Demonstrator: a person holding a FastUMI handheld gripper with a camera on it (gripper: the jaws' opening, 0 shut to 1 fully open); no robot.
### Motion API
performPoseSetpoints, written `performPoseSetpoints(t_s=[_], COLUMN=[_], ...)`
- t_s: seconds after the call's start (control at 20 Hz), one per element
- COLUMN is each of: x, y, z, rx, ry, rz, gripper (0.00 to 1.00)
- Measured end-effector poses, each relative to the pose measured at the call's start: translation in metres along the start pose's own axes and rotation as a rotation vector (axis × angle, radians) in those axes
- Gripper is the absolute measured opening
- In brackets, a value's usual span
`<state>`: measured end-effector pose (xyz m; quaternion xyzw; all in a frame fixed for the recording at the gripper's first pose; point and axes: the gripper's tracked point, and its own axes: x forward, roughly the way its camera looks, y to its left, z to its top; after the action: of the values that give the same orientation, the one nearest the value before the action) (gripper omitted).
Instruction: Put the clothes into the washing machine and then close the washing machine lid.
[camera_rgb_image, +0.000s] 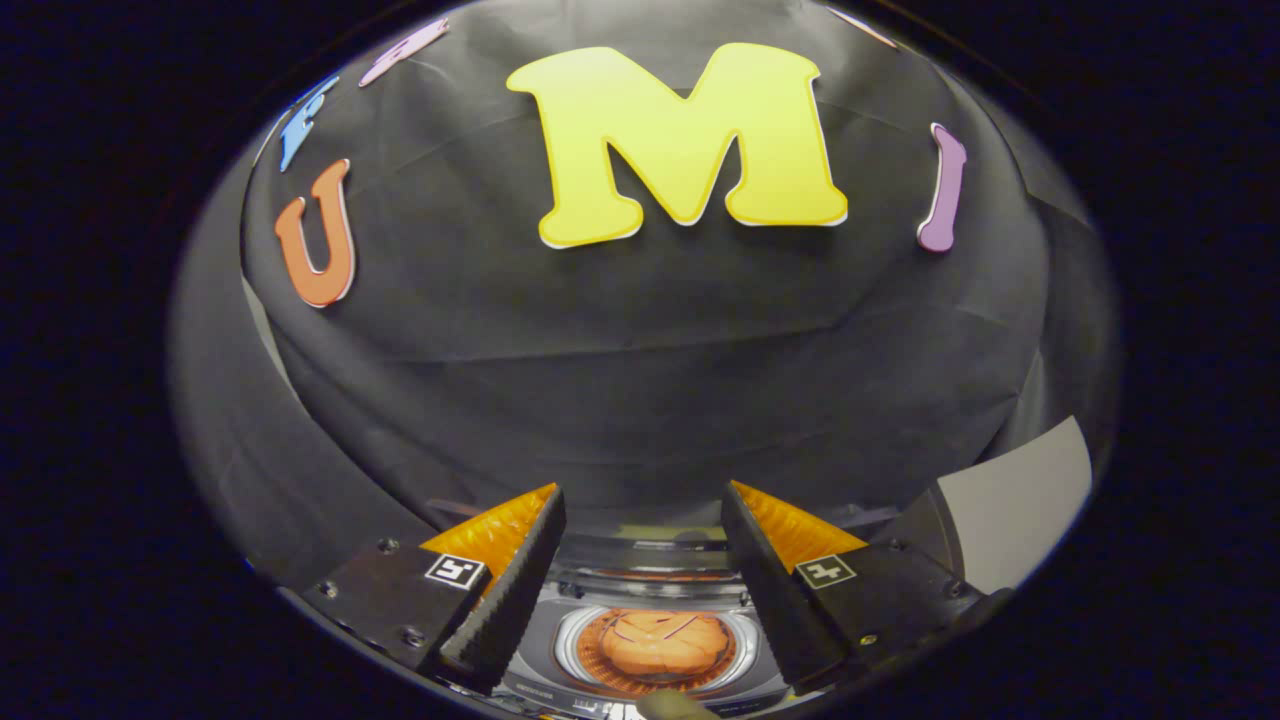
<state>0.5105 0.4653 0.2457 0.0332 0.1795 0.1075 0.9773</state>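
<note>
Gripper (643, 520): fingers spread wide apart, nothing pinched between them, both tips up against the backdrop of the black cloth wall

Washing machine (650, 600): small top-loader sitting low between the two fingers, seen from above, so the gripper hangs over it

Lid: looks open to me, there's a clear curved panel standing along the machine's back edge, but it's kinda hard to make out for sure

Drum (655, 645): round opening with a shiny metal ring around it, right in the middle of the machine's top

Clothes (655, 640): orange bundle sitting down inside the drum, filling most of the opening

Control strip (560, 697): along the machine's front edge, tiny markings, too small to read

Grey panel (1015, 500): pale flat thing off past the right finger, well apart from the machine
</note>
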Motion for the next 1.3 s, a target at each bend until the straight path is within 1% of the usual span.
performPoseSetpoints(t_s=[0.25, 0.4, 0.55, 0.65, 0.9, 1.15, 1.3], x=[0.028, 0.043, 0.052, 0.056, 0.055, 0.048, 0.047], y=[0.002, -0.005, -0.016, -0.017, -0.021, -0.017, -0.019], z=[-0.003, -0.011, -0.017, -0.026, -0.027, -0.028, -0.030], rx=[0.013, 0.036, 0.019, 0.018, 0.014, -0.011, -0.012], ry=[0.051, 0.083, 0.093, 0.111, 0.061, -0.068, -0.080], rz=[-0.039, -0.091, -0.153, -0.172, -0.185, -0.171, -0.162], gripper=[0.98, 0.98, 0.98, 0.98, 0.99, 0.99, 0.99])
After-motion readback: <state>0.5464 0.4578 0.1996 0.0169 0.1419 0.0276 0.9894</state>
